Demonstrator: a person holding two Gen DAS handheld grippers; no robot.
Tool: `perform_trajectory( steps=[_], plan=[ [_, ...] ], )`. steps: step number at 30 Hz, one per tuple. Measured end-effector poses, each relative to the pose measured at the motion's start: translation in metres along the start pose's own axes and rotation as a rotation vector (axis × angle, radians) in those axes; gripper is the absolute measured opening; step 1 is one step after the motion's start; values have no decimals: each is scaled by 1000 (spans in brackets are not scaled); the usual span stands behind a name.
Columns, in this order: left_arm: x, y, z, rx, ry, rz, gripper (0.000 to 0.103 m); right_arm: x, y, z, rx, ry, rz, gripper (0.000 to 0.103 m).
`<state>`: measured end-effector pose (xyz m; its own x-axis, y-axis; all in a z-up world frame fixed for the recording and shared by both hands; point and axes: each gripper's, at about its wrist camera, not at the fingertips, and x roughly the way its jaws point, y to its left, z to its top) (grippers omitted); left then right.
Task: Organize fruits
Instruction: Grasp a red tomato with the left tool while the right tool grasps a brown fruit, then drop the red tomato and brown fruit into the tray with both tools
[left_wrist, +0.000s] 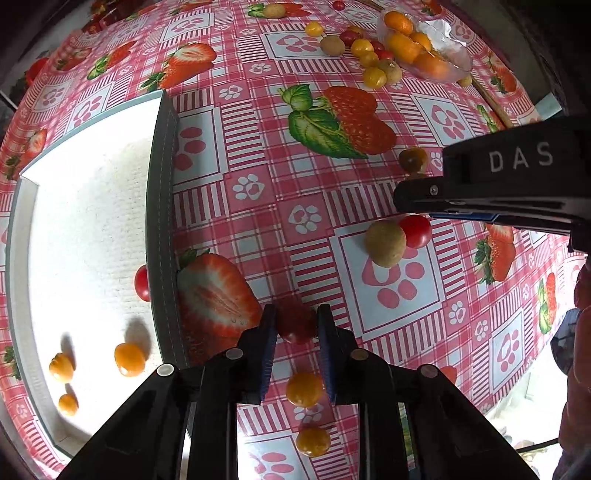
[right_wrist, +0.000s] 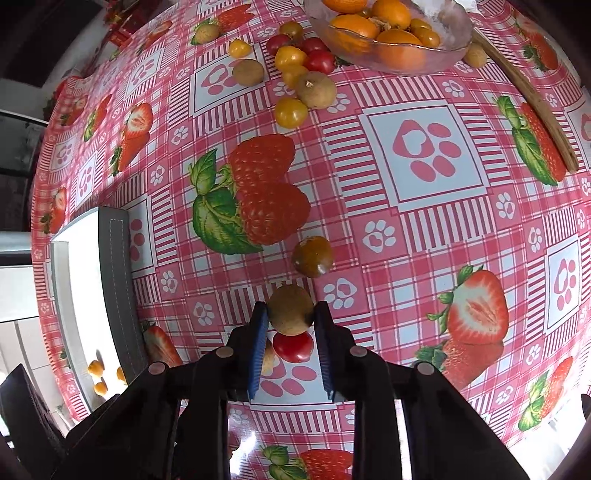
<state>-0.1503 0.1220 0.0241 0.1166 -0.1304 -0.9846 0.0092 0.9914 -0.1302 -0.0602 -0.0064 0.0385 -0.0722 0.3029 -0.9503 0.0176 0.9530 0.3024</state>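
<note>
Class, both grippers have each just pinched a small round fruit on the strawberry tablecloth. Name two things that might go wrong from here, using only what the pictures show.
1. The left gripper grips a red tomato only at its fingertips; it may squirt out or get squashed.
2. The right gripper holds a brown fruit with another red tomato touching it; lifting could send that one rolling.

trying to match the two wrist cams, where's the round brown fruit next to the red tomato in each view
Left wrist: brown fruit right of centre, beside the red tomato, under the right tongs.
Right wrist: brown fruit low centre, gripped at the fingertips.
Shared landmark: grey-edged tray at left.
</note>
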Motion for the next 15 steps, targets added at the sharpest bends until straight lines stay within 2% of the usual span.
perform_trajectory(
  steps=[4,11,15],
  plan=[
    [-15,11,1,-26,-18,-50,23,-10,-9,-9,8,-8,9,28],
    [-36,27,3,-34,-42,-75,23,-22,-21,-26,38,-6,20,28],
    [-46,37,-7,-38,-58,-82,23,-26,-19,-30,39,-9,20,28]
  ],
)
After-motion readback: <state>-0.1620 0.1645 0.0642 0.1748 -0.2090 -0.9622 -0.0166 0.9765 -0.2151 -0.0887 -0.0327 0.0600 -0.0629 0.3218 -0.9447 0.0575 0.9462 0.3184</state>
